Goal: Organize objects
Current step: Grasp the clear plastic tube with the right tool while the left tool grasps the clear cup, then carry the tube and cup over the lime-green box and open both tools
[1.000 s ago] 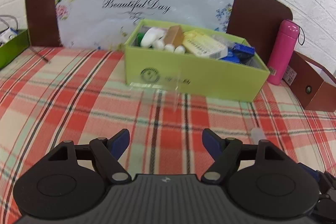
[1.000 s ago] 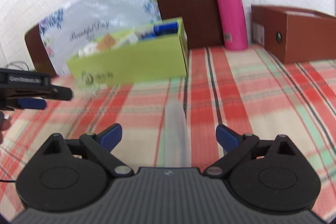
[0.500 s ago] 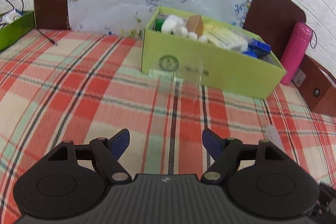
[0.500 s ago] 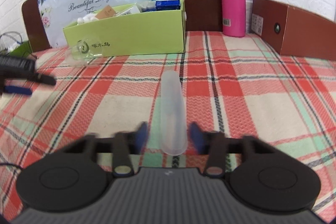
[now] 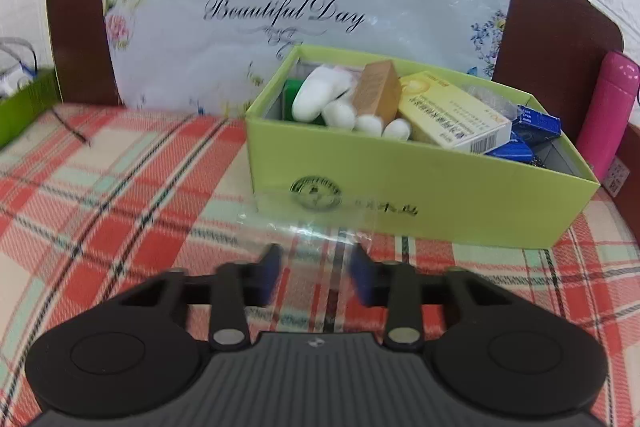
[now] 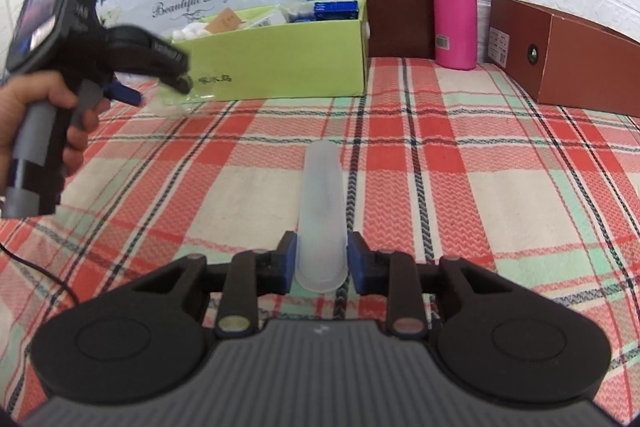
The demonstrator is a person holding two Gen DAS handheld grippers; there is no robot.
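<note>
Two grippers busy. My right gripper (image 6: 321, 263) pinches frosted plastic tube (image 6: 322, 211) at open base, tube pointing 12 o'clock over plaid cloth (image 6: 500, 195). Looks light, thin-walled, slick; I squeeze gently near rim. Left gripper (image 5: 316, 273) jaws just been closing around clear plastic piece (image 5: 316, 227) before green box (image 5: 460, 199); contact unclear.

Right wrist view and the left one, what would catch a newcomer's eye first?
The frosted plastic tube lying on the plaid cloth, clamped at its near end in the right gripper. Behind it, the lime-green box stuffed with cotton balls and cartons, and the bright pink flask standing right of the box.
</note>
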